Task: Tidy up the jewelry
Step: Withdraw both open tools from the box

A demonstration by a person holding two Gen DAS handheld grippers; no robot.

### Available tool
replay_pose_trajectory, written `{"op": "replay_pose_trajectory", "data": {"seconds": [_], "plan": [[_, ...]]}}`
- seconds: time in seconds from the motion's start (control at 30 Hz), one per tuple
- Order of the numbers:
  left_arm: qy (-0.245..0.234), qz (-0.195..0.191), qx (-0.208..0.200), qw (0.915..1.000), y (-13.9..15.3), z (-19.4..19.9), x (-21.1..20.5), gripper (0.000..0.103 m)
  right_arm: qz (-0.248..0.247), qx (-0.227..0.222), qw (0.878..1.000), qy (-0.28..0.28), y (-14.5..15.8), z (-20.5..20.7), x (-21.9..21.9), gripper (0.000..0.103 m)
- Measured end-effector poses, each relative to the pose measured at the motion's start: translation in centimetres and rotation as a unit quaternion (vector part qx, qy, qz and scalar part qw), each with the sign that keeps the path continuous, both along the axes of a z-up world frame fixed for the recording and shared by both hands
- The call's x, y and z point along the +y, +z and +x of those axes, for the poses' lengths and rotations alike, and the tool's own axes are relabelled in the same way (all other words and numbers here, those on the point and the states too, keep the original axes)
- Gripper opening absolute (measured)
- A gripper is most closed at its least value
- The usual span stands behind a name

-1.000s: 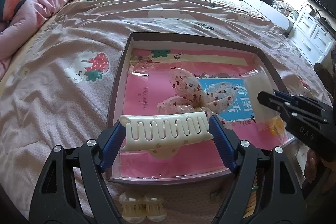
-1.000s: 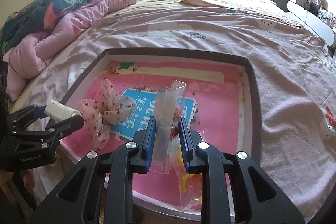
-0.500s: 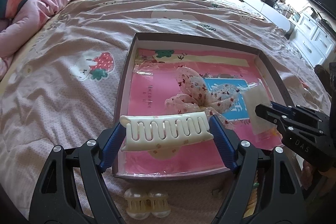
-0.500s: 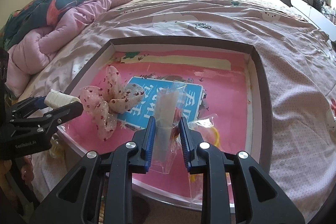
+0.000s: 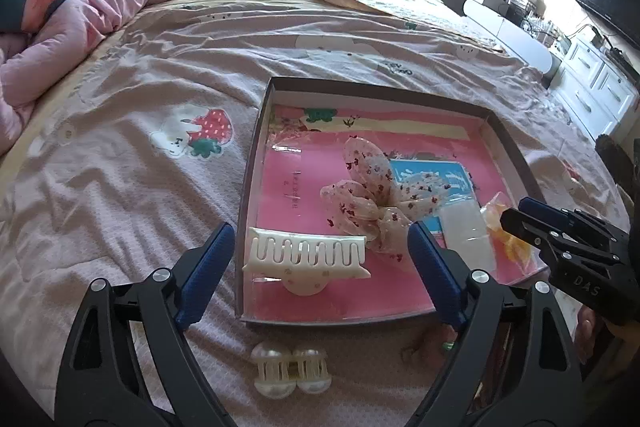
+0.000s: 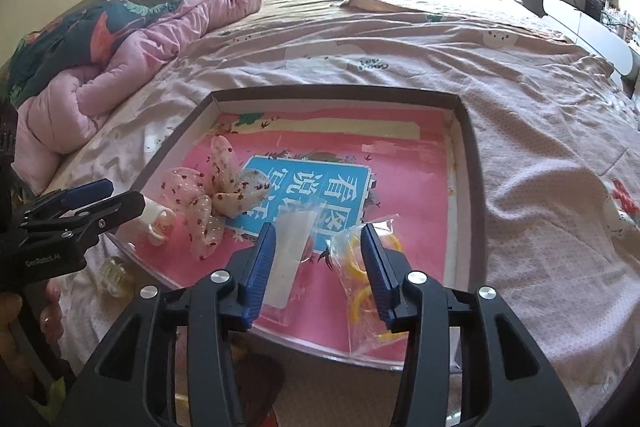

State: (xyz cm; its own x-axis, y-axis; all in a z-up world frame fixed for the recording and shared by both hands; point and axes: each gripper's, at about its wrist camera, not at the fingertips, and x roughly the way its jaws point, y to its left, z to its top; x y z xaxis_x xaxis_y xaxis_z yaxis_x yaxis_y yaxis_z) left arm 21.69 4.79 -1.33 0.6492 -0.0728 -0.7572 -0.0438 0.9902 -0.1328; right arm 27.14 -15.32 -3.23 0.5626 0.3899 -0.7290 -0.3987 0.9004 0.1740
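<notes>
Both grippers opening: left [image 5: 320, 259] off claw clip [image 5: 306, 254]; right [image 6: 318, 259] off sachet [image 6: 292, 259].

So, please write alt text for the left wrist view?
Open, widening left tongs frame a white hair claw lying in a pink-lined tray on a bed; a floral bow lies beyond it.

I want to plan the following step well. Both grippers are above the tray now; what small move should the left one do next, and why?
Probably lift the left gripper back and bring it toward the pearl clip. Its jaws are opening, and the white comb clip already lies in the tray, clear of the pads. The pearl clip lies outside on the bedspread.
</notes>
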Motion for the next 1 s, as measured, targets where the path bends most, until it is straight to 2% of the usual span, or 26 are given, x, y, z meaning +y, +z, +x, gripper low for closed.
{"op": "replay_pose_trajectory", "data": {"seconds": [0.1, 0.3, 0.53, 0.67, 1.0], "plan": [[0.002, -0.003, -0.004, 1.0, 0.5, -0.8, 0.1, 0.082, 0.006, -0.007, 1.0, -0.002, 0.7, -0.8, -0.5, 0.058], [0.008, -0.004, -0.013, 0.9999, 1.3, -2.3, 0.3, 0.087, 0.01, -0.02, 1.0, -0.004, 1.8, -2.3, -1.0, 0.07], [0.009, -0.005, -0.027, 0.9996, 2.6, -4.2, 0.3, 0.089, 0.016, -0.031, 0.999, -0.007, 3.1, -4.1, -1.9, 0.074], [0.012, -0.009, -0.038, 0.9992, 3.5, -5.2, 0.2, 0.089, 0.018, -0.04, 0.999, -0.01, 4.0, -5.0, -2.6, 0.08], [0.012, -0.014, -0.059, 0.9981, 5.4, -7.7, -0.9, 0.089, 0.024, -0.063, 0.998, -0.01, 6.4, -7.3, -4.4, 0.082]]}}
